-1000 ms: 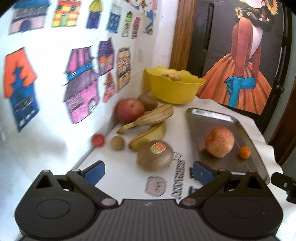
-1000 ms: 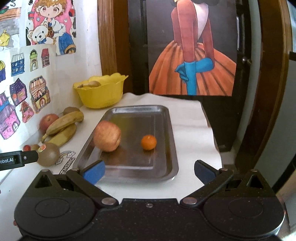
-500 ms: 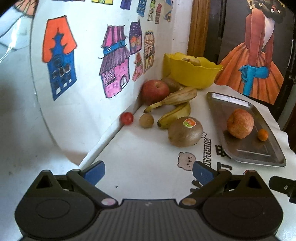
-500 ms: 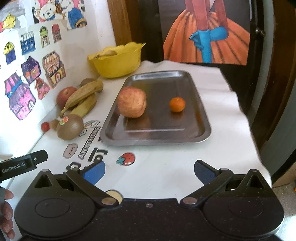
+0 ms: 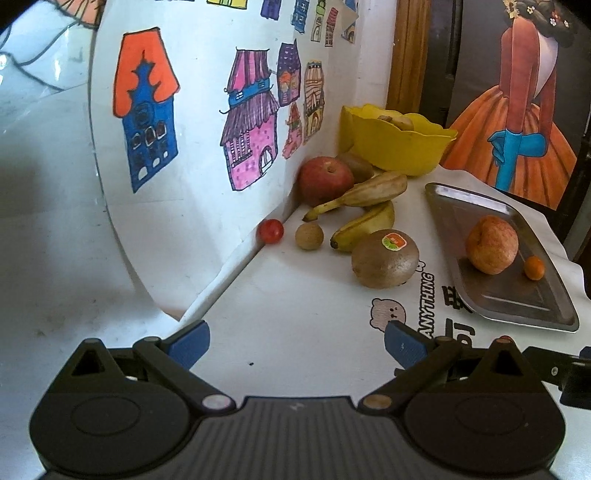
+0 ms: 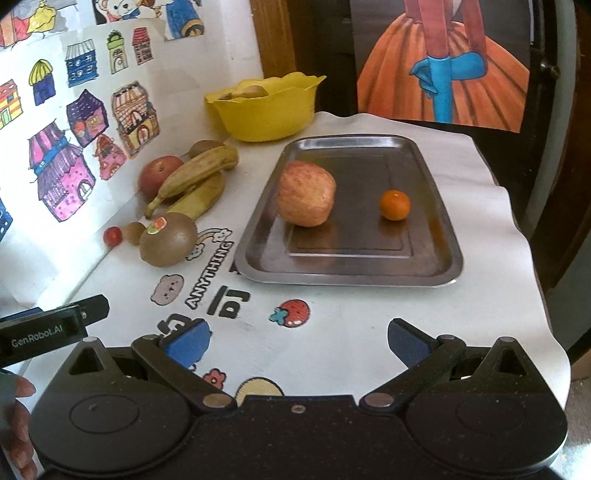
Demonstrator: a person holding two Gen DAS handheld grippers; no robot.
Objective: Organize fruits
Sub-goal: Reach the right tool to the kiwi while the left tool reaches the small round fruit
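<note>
Readable text:
- "ANYTHING", black capitals printed on the white worktop cover (image 6: 209,274), between kiwi (image 6: 168,239) and tray (image 6: 347,275).
- "GenRobot.AI", white lettering on the left hand-held gripper (image 6: 51,328) body.
- Kiwi sticker (image 5: 393,242): illegible.

This is a lived-in home, a corner of a family room by the look of it. Hand-coloured paper houses (image 5: 251,122) are stuck all over the white wall (image 5: 199,74), with a cartoon bear picture (image 6: 122,7) higher up, the kind of thing children make. A large painting of a figure in an orange dress (image 6: 443,70) leans against a dark door (image 6: 546,110) with a wooden frame (image 5: 408,55). The desk (image 6: 369,325) wears a white cover printed with cartoon faces, a strawberry and the word ANYTHING. A yellow plastic bowl (image 6: 266,110), a steel tray (image 6: 347,273) and loose fruit sit on it, ordinary household stuff.
</note>
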